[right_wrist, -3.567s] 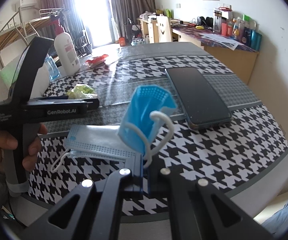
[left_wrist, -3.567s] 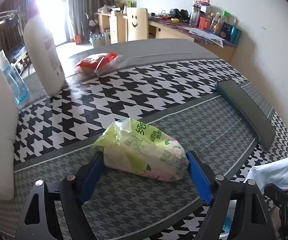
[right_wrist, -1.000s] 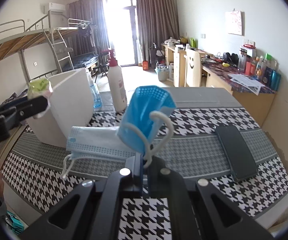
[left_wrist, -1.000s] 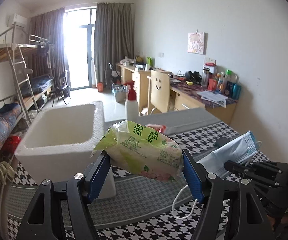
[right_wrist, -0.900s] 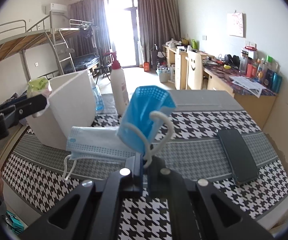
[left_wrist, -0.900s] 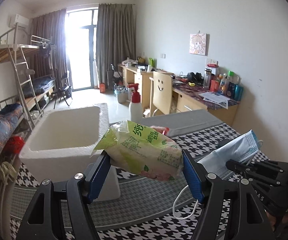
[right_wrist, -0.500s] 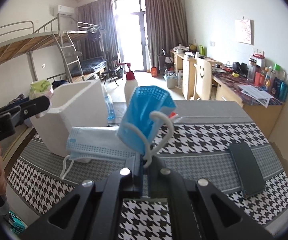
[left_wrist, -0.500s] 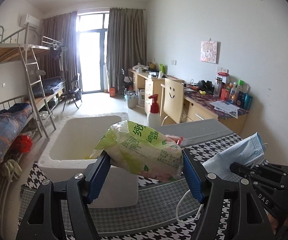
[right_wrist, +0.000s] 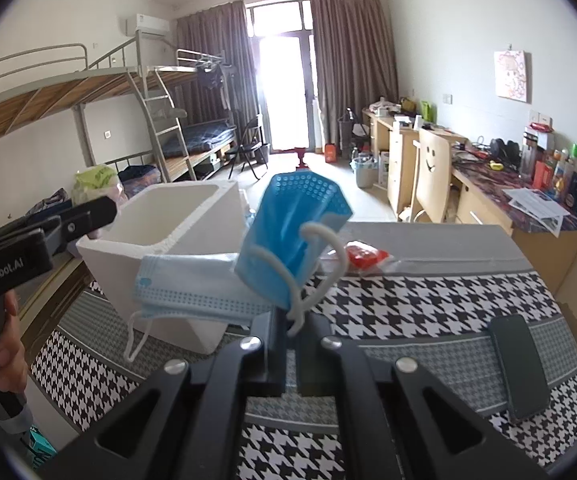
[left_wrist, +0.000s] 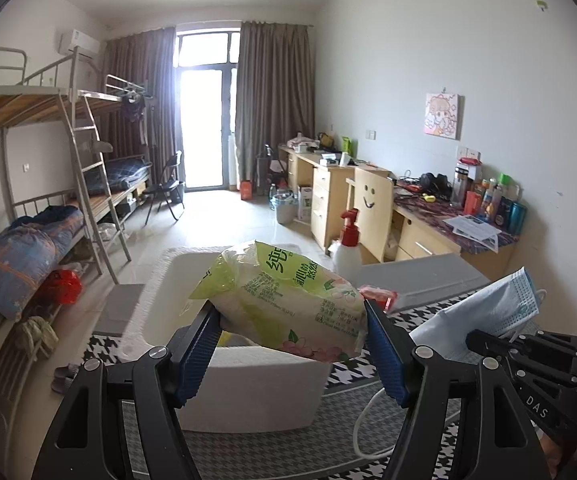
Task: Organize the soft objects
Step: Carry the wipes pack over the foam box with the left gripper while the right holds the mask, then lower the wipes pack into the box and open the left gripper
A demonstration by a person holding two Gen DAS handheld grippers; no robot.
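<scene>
Left wrist view: the left gripper (left_wrist: 290,342) is holding a soft green-and-white plastic pack of tissues (left_wrist: 288,304), its blue-padded jaws clamped on the pack's two ends. The pack is hanging in the air over the open white foam box (left_wrist: 244,384), which is sitting on the houndstooth-patterned black-and-white worktop (left_wrist: 352,376). A white pump bottle with a red top (left_wrist: 346,248) is standing behind the box. At the right edge the right gripper (left_wrist: 472,338) is carrying pale blue pleated face masks (left_wrist: 484,312), a white ear loop dangling below them.

Right wrist view: the right gripper (right_wrist: 288,336) is pinching the blue face masks (right_wrist: 288,232), jaws together on the fabric; one mask is folding upward, another lying flat to the left. The masks are being held above the worktop (right_wrist: 428,304), just in front of the foam box (right_wrist: 168,236). A dark smartphone (right_wrist: 518,368) is lying flat at right. A small red packet (right_wrist: 366,258) is resting beyond the masks. The left gripper (right_wrist: 100,210) is showing at the left edge with the green pack (right_wrist: 94,182)
</scene>
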